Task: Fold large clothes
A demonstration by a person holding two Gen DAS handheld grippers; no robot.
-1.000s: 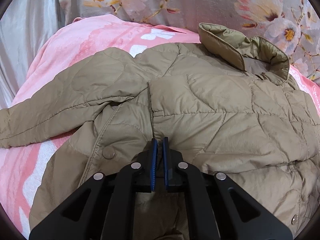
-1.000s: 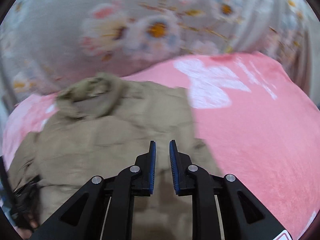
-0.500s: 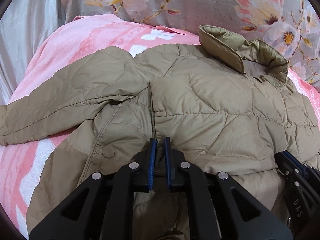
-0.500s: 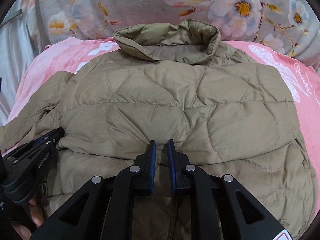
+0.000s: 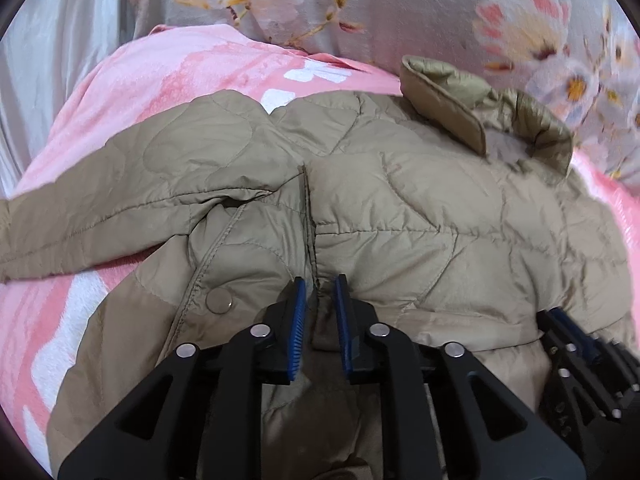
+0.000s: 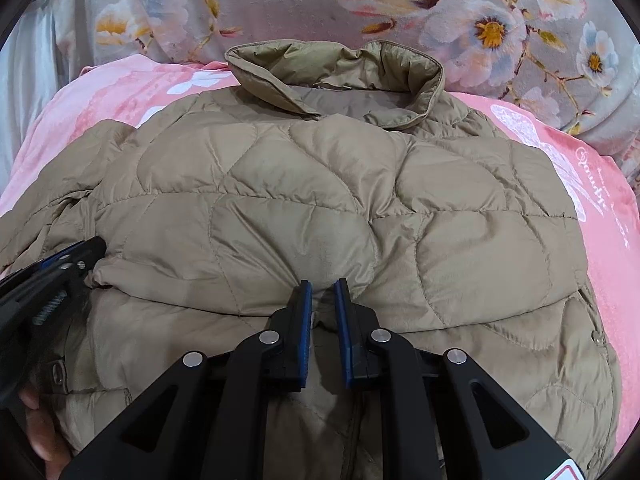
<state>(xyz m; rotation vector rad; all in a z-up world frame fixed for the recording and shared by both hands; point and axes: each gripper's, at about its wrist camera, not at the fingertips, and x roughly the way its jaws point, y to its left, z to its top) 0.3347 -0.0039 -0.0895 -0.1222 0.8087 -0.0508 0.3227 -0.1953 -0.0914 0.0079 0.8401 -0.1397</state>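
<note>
Our left gripper [image 5: 319, 294] sits over the folded edge of the tan quilted jacket [image 5: 400, 208]. Its jaws have just been opening and now stand narrowly apart, with a ridge of jacket cloth between the blue pads; as far as we can see, the pads no longer pinch it. Our right gripper [image 6: 320, 298] is further along that same edge, on the side away from the loose sleeve. Its jaws are narrow too, with a small hump of fabric in the gap, and we cannot tell whether the pads actually press on it.

The jacket lies across the pink blanket [image 5: 132, 92], with its collar [image 6: 340, 76] standing up at the far end toward the floral cover [image 6: 280, 8]. One sleeve [image 5: 100, 200] trails away from the jacket's body on the left gripper's side, and a snap button [image 5: 219, 301] shows just beside that gripper.

Our worries from here:
- The puffy filling may spring the fold back open once the left pads let go.
- The slick shell could slide from a narrow, shallow bite if we lift.
- The trailing sleeve may drag and skew the next fold.
- If the two grippers pull unevenly, the edge will twist and the collar end will shift on the blanket.
</note>
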